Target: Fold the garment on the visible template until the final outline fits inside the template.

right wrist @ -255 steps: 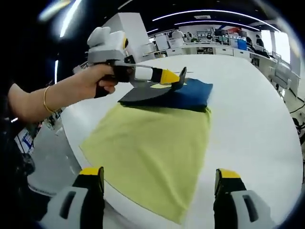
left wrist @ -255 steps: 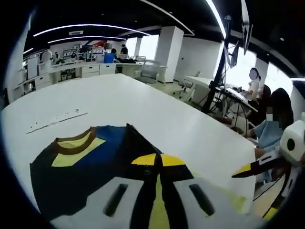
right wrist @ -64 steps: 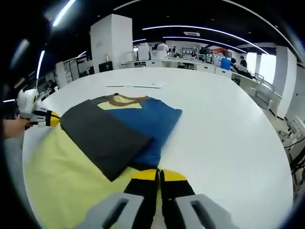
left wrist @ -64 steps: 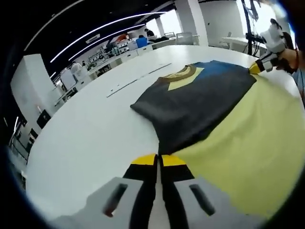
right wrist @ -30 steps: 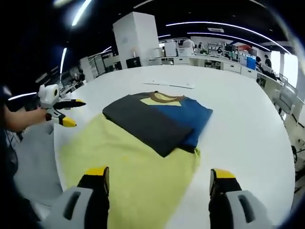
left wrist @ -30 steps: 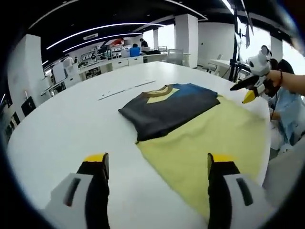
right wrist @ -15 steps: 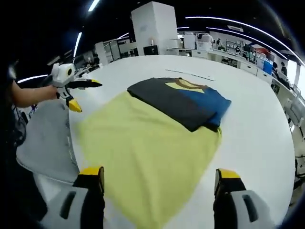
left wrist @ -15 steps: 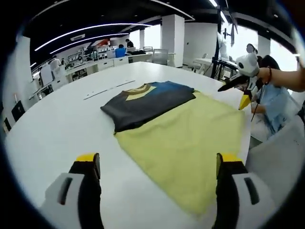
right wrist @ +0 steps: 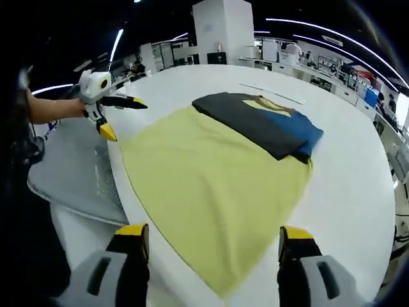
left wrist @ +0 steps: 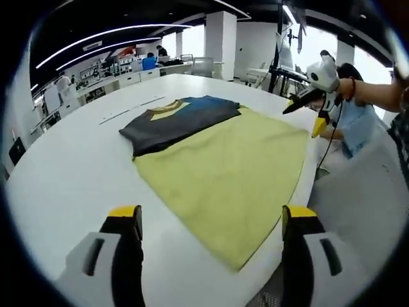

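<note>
Your folded garment (left wrist: 179, 118) lies at the far end of the yellow template (left wrist: 227, 166) on the white table (left wrist: 70, 160). Your left gripper (left wrist: 208, 220) and right gripper (right wrist: 211, 240) hover with jaws spread apart, holding nothing.

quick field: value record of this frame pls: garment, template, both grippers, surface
garment: folded shirt, dark grey, blue and yellow, lying flat on the far end of the template
template: yellow-green cloth, flat, mostly uncovered
left gripper: open, empty, held above the template's edge
right gripper: open, empty, beside the template's edge
surface: white table
</note>
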### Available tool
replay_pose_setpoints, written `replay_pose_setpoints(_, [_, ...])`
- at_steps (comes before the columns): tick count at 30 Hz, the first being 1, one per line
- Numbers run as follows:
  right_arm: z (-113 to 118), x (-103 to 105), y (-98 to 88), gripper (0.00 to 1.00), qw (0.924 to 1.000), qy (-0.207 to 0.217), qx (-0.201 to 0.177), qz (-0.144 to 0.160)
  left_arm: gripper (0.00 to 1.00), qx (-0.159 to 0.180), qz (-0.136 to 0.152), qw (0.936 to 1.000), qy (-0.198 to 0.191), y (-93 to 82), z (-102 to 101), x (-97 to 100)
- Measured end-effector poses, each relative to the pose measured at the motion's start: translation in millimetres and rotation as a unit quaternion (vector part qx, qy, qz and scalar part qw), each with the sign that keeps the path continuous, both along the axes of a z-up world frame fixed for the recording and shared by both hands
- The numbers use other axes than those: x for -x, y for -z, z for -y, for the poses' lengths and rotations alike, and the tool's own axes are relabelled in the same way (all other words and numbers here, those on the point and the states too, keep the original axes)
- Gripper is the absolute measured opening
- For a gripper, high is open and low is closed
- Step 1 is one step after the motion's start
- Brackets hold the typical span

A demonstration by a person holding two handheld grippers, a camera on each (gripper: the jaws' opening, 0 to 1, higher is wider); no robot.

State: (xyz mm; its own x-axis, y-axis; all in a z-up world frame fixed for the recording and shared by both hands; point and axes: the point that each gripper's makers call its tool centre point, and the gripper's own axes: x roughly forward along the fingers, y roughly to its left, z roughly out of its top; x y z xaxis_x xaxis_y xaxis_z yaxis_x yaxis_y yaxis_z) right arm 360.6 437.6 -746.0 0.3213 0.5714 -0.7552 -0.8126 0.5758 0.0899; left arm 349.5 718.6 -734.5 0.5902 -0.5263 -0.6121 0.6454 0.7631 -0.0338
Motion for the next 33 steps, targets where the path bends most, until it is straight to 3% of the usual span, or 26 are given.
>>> replay_pose_setpoints(5, [1, 6, 2.7, 0.76, 1.0, -0.004, 0.002, -0.001, 0.75, 0.0, 0.001, 0.9999, 0.012, 4.1, 4, 11.5])
replay_pose_setpoints(10, [2, 12, 9.2, 0.71, 0.9999, -0.008, 0.008, -0.004, 0.56, -0.006, -0.019, 0.9992, 0.036, 12.6, 11, 22.7])
replay_pose_setpoints(20, [15, 16, 22.5, 0.53, 0.9959, -0.043, 0.076, 0.02, 0.49, -0.044, -0.024, 0.9951, 0.085, 25.9, 20, 33.7])
replay_pose_setpoints(28, [18, 19, 29.7, 0.42, 0.995, -0.048, 0.087, 0.008, 0.43, -0.084, -0.029, 0.9923, 0.086, 36.4, 11, 35.9])
replay_pose_setpoints(33, [18, 19, 30.9, 0.4, 0.9957, -0.041, 0.083, 0.003, 0.42, -0.082, -0.03, 0.9932, 0.076, 37.3, 8, 33.6])
